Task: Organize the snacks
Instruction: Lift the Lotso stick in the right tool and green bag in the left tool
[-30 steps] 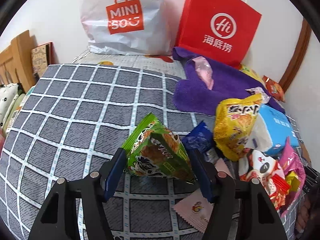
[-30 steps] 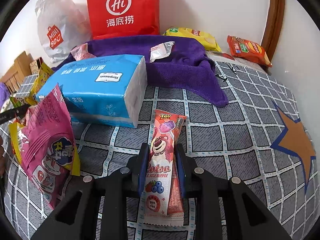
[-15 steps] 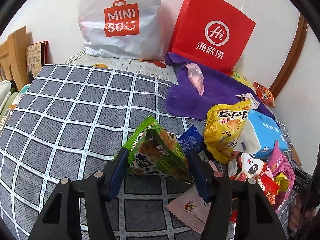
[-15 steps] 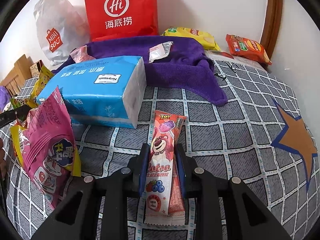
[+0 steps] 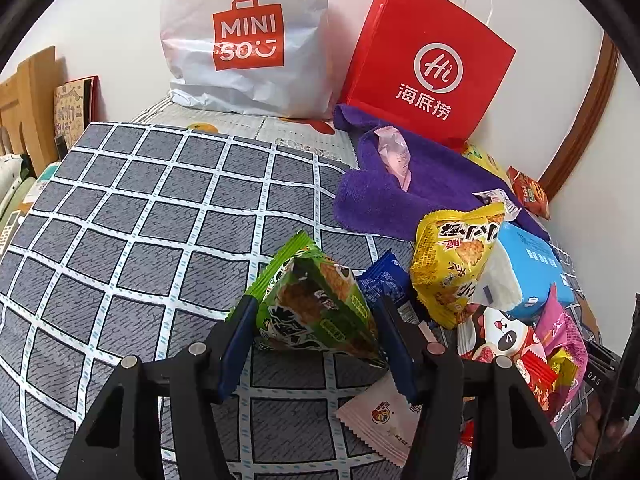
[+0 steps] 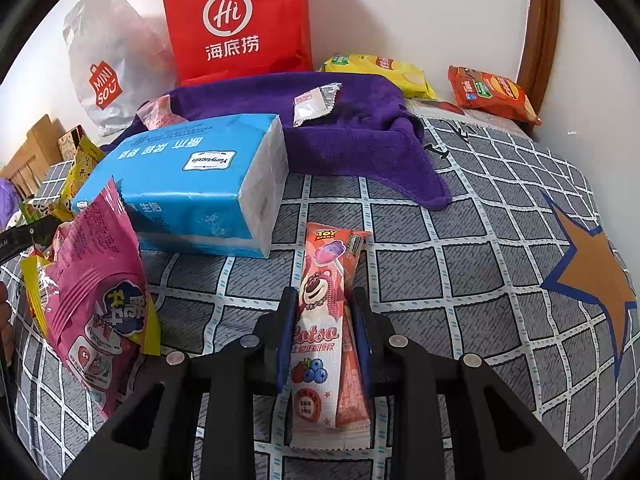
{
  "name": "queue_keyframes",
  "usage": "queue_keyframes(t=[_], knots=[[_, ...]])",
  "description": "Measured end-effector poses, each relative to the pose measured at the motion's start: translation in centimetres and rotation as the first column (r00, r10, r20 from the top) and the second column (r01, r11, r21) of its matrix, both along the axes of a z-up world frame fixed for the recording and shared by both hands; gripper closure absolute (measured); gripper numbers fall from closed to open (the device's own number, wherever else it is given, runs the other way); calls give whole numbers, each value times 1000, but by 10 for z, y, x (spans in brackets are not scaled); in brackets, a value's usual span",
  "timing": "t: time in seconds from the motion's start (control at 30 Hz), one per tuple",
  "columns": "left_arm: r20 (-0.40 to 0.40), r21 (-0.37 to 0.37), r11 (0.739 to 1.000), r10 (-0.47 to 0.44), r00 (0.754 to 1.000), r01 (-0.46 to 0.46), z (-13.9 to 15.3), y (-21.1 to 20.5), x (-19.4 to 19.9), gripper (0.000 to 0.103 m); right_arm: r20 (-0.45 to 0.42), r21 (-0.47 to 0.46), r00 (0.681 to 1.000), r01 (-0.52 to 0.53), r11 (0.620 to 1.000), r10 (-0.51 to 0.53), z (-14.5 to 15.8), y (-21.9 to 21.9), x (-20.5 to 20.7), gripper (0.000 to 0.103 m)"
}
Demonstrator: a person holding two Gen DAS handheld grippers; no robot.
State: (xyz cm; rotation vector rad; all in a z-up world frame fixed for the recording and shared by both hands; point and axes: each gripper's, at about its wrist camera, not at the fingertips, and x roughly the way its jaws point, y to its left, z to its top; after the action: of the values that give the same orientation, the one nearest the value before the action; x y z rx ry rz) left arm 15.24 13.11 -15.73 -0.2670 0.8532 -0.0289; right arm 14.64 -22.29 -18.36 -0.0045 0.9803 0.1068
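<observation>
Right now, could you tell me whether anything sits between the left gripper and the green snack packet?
Nothing does. The left gripper is shut on the green snack packet, with a finger pressing each side. The blue packet and yellow bag sit just beyond, to its right.

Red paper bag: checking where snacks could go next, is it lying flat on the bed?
No, the red paper bag stands upright against the wall behind the purple towel.

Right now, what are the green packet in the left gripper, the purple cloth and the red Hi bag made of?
Green packet: glossy printed plastic film, by its sheen and crimped edge.
Purple cloth: fuzzy terry or microfibre, matte pile, soft folds.
Red Hi bag: matte, stiff with straight creases; probably paper, possibly non-woven; white cord handles.
</observation>
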Motion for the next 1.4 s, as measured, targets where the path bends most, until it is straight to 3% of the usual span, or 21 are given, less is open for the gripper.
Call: queue_keyframes(t=[0.83, 1.13, 1.33, 1.4], knots=[[3, -23, 1000, 7, 1000, -6, -1, 3, -1, 45, 0, 35, 1000, 3, 999, -3, -1, -5, 0, 77], [17, -71, 997, 16, 1000, -14, 0, 7, -3, 45, -2, 92, 1000, 19, 996, -19, 0, -12, 1, 77], [19, -52, 998, 36, 999, -35, 4, 9, -9, 45, 29, -11, 999, 13, 1000, -13, 7, -2, -9, 78], [22, -55, 998, 32, 999, -30, 8, 8, -14, 45, 44, -7, 999, 9, 1000, -8, 13, -1, -14, 78]])
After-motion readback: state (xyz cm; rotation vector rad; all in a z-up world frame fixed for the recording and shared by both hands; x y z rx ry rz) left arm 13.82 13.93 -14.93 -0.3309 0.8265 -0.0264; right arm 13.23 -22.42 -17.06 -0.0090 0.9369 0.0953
